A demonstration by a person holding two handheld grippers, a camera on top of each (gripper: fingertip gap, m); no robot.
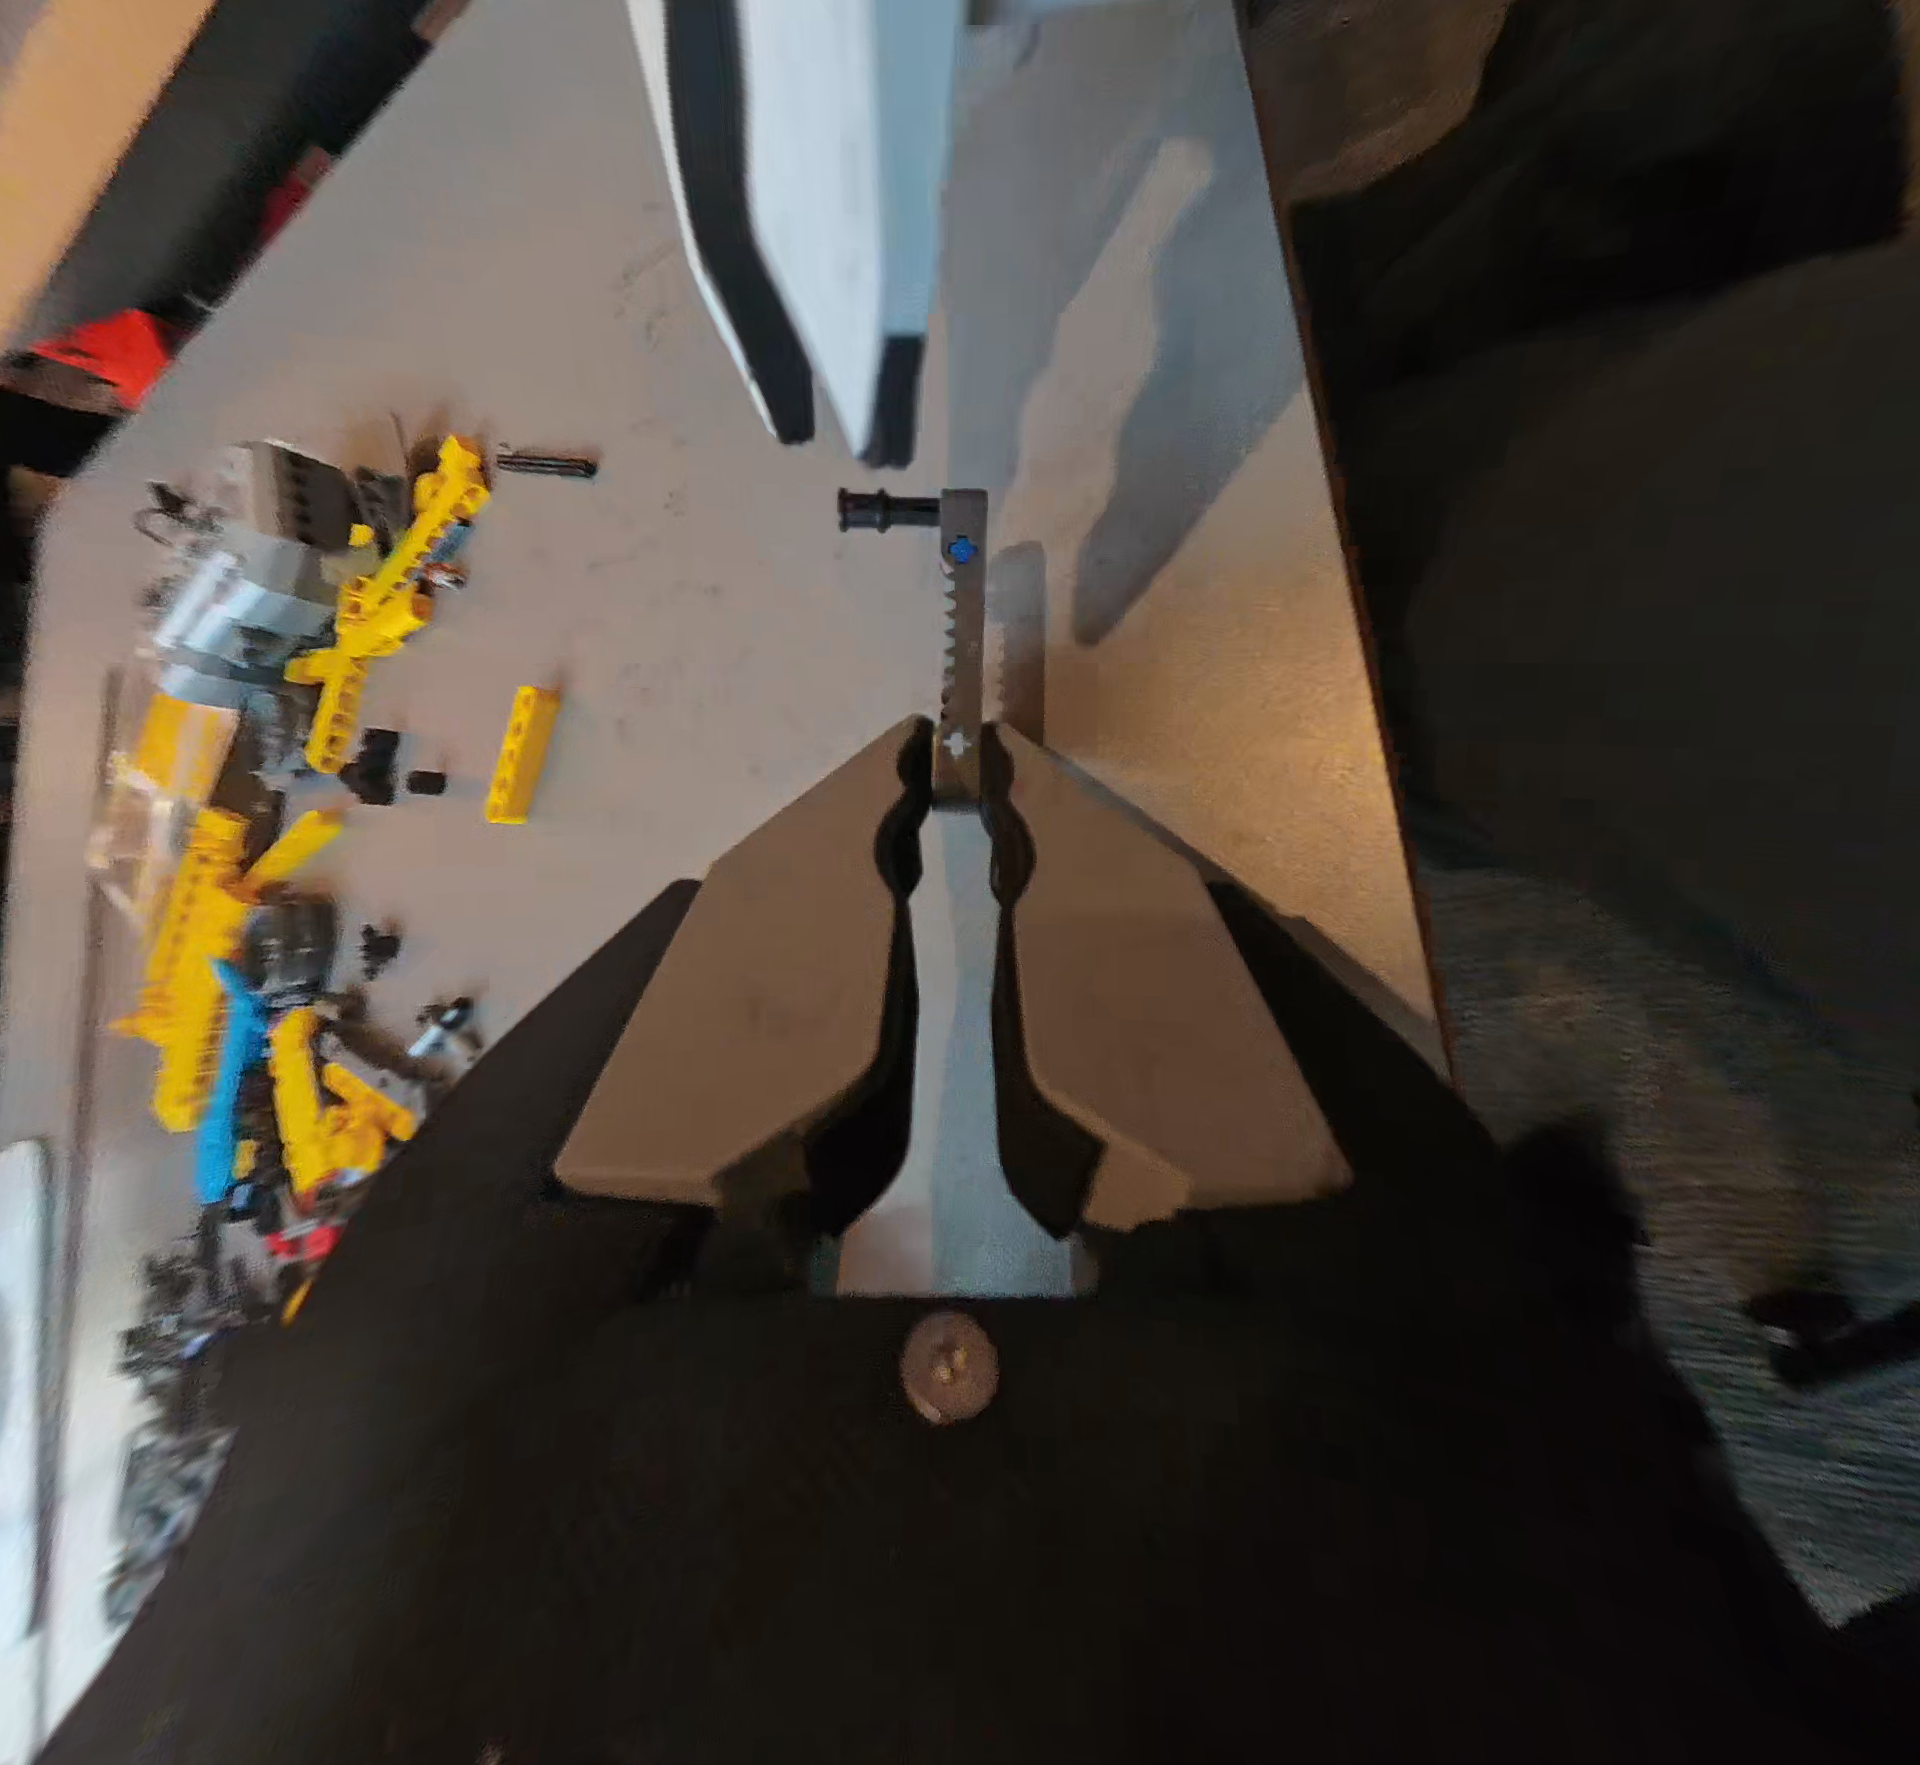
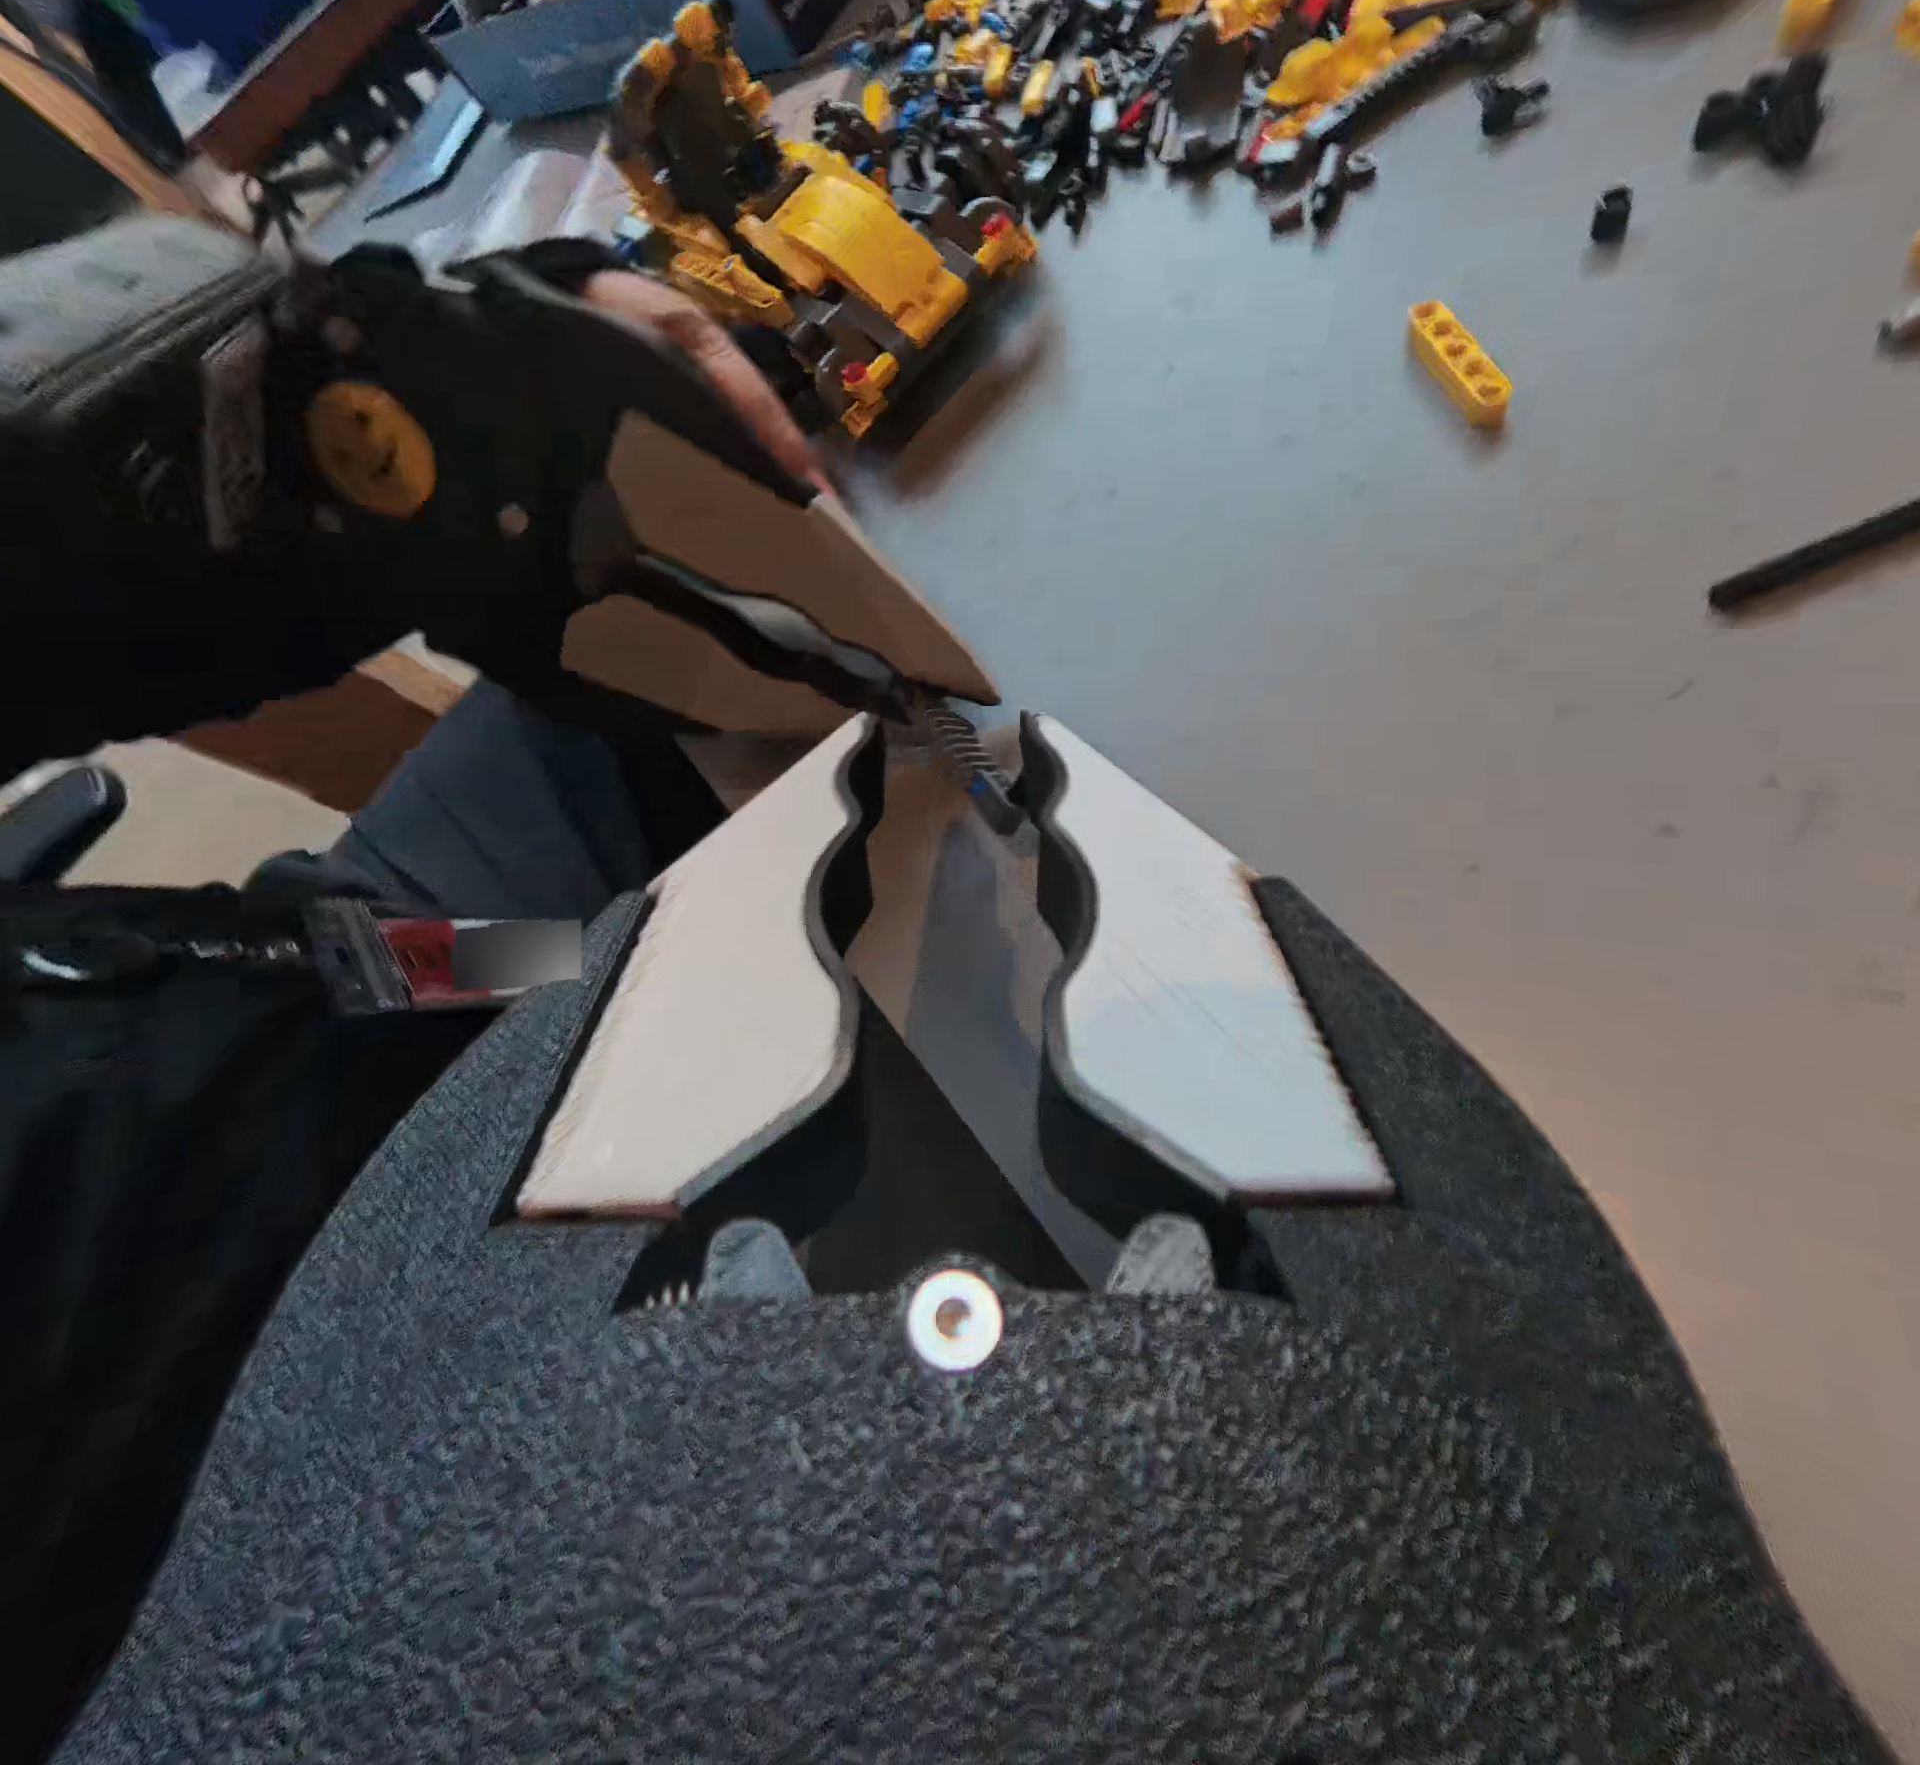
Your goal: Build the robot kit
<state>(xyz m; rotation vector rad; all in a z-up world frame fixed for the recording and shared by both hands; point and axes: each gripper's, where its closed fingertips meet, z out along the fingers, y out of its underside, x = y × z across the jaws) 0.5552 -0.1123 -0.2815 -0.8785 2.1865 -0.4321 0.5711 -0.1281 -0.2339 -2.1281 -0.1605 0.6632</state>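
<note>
While my left gripper (image 1: 958, 728) pinches the near end of a grey toothed bar (image 1: 964, 614), the rest of the bar sticks out past the fingertips at the center of the left wrist view, free for work at its far end. That far end carries a blue pin (image 1: 962, 552) and a black peg (image 1: 883, 510) jutting sideways to the left. My right gripper (image 1: 836, 442) comes down from the top of that frame, its 2 tips just above the peg.

From the right wrist view, my right gripper (image 2: 951, 728) has its fingers spread with a clear gap, gripping nothing; the far end of the toothed bar (image 2: 971, 770) sits in that gap near the tips. I cannot tell if either finger touches it, because the picture is blurred there. The left gripper (image 2: 914, 687) reaches in from the left of the frame, a hand (image 2: 707, 354) wrapped over its body, fingers closed on the bar.

On the grey table (image 2: 1403, 780), a loose yellow beam (image 2: 1458, 361) lies alone at right, a half-built yellow vehicle (image 2: 821, 229) stands upper center, and a heap of yellow and black pieces (image 2: 1195, 11) spreads along the top. A black rod (image 2: 1813, 557) lies at the right edge.
</note>
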